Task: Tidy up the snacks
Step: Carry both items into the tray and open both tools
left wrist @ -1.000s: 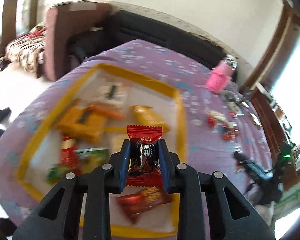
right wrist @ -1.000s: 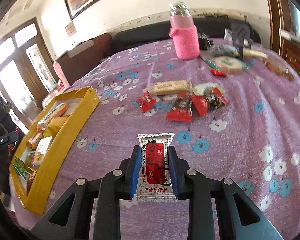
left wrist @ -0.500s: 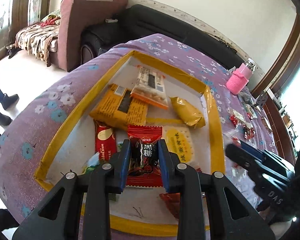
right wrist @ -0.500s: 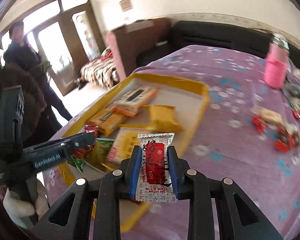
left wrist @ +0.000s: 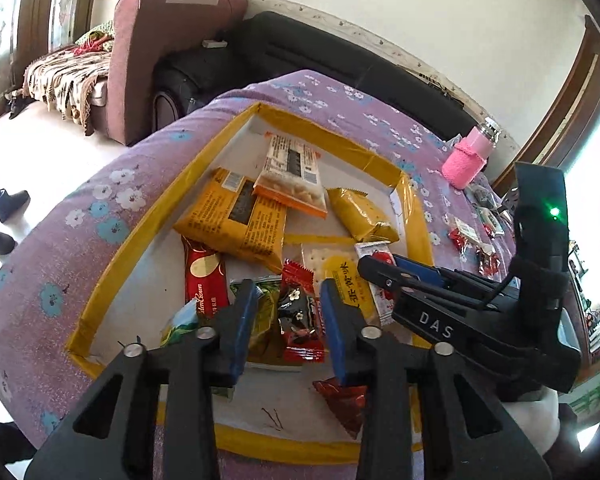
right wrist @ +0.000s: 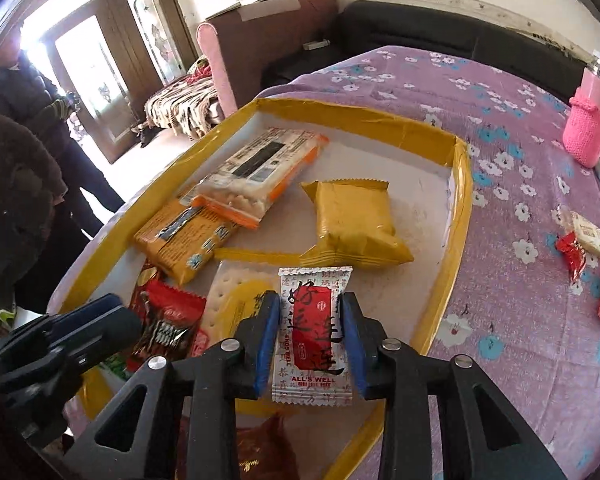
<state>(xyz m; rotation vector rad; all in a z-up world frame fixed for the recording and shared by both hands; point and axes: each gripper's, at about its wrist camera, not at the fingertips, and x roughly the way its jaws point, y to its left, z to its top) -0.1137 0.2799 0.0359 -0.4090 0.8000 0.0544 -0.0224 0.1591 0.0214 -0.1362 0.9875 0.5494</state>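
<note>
Left fingers (left wrist: 286, 326): just opened, one red-black candy (left wrist: 298, 316) loose between them.
Right fingers (right wrist: 310, 340): just opening, one white-red packet (right wrist: 314, 336) between.
Tray (right wrist: 458, 216): two yellow packs ahead.

2 wrist fisheyes, angled down, close, probably sharing tray (left wrist: 414, 216) (right wrist: 460, 200)

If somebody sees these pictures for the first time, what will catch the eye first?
Probably the yellow-edged tray full of snack packets on the purple flowered cloth. Above it, each gripper's jaws have just been opening: a red and black candy lies loose between the left ones, a white and red packet between the right ones.
</note>
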